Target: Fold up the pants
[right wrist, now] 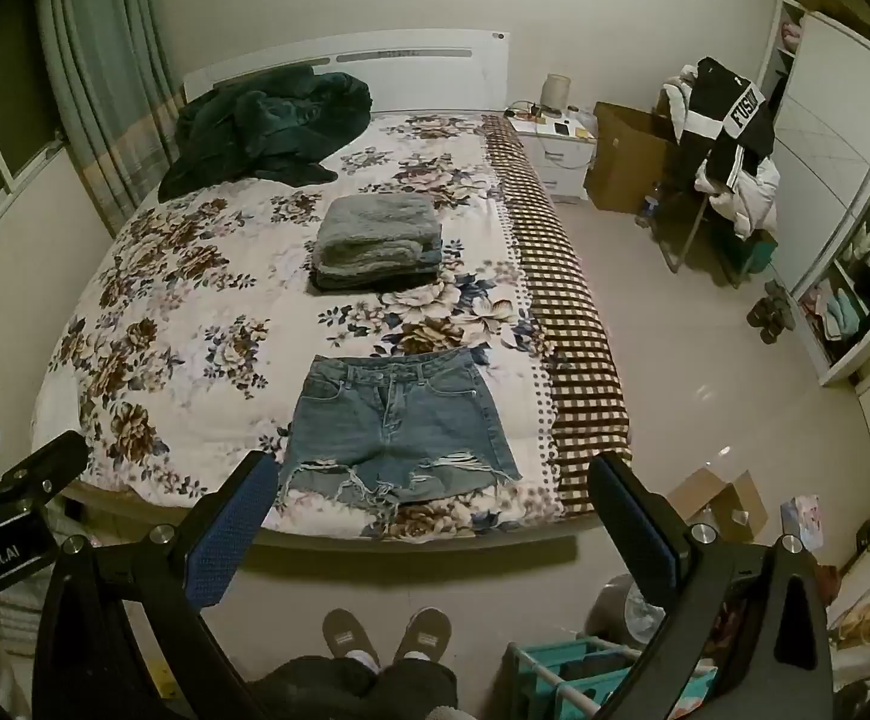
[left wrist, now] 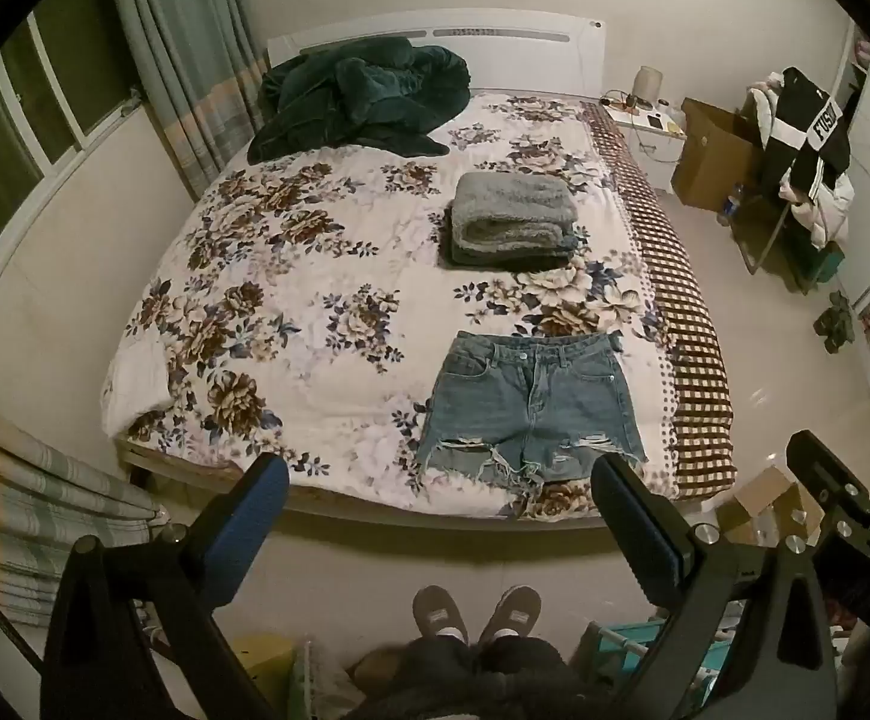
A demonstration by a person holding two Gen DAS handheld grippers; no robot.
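Observation:
A pair of blue denim shorts [left wrist: 531, 405] with frayed hems lies flat and unfolded near the foot of the bed, waistband away from me; it also shows in the right wrist view [right wrist: 399, 423]. My left gripper [left wrist: 440, 471] is open and empty, held above the floor just short of the bed's foot edge. My right gripper [right wrist: 432, 471] is open and empty too, at about the same height before the bed. The right gripper also shows at the right edge of the left wrist view [left wrist: 843, 492].
A floral bedspread [left wrist: 291, 312] covers the bed. A folded grey stack [left wrist: 513, 219] lies mid-bed and a dark green blanket [left wrist: 363, 96] at the head. My slippered feet [left wrist: 477, 609] stand before the bed. A cardboard box [right wrist: 717, 501] and a teal rack [right wrist: 585, 675] are on the floor at right.

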